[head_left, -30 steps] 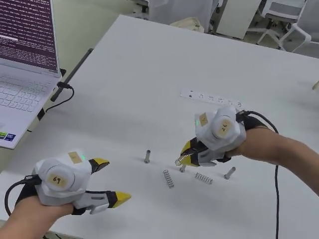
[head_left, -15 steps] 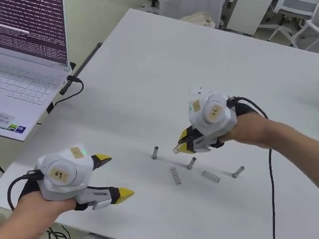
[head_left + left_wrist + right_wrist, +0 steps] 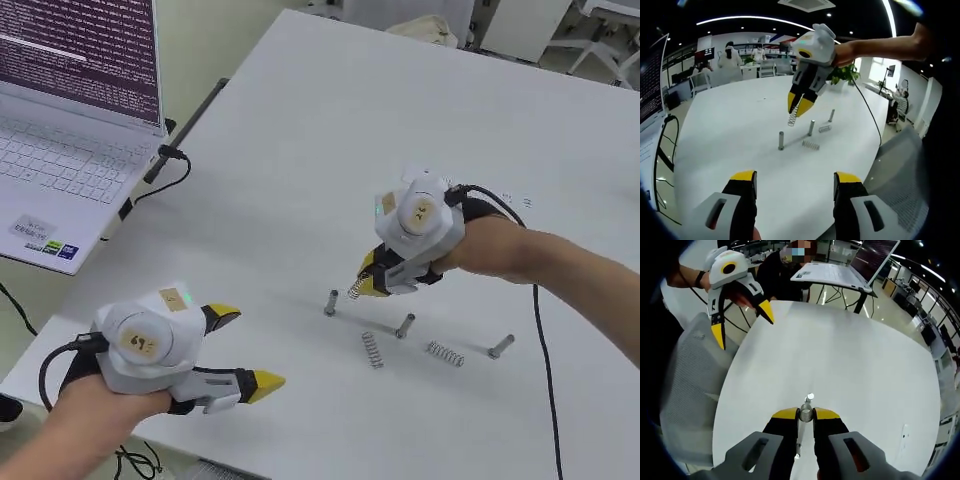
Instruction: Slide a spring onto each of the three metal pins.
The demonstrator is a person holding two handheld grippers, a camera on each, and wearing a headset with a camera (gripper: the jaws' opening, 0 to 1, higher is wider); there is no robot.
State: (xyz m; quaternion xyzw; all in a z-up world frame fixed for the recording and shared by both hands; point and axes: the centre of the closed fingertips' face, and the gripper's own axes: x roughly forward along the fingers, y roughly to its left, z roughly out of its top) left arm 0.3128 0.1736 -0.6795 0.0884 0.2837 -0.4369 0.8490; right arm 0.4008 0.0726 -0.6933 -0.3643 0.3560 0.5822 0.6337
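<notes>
Three short metal pins stand on the white table: left pin (image 3: 331, 303), middle pin (image 3: 405, 326), right pin (image 3: 500, 346). My right gripper (image 3: 365, 283) is shut on a spring (image 3: 355, 289), held just above and right of the left pin. In the right gripper view the spring (image 3: 805, 415) sits between the jaws, with the pin's top (image 3: 810, 396) right beyond it. Two loose springs (image 3: 372, 349) (image 3: 445, 354) lie near the middle pin. My left gripper (image 3: 245, 348) hovers open near the table's front edge, nothing between its fingers (image 3: 743, 176).
An open laptop (image 3: 70, 120) sits at the table's left, with a black cable (image 3: 170, 160) plugged in beside it. The table's near edge (image 3: 240, 465) runs just under my left hand. People and chairs stand far behind the table (image 3: 730, 57).
My right gripper has carried the spring from beside the middle pin over toward the left pin. The left gripper stays open and about where it was. The head camera has shifted.
</notes>
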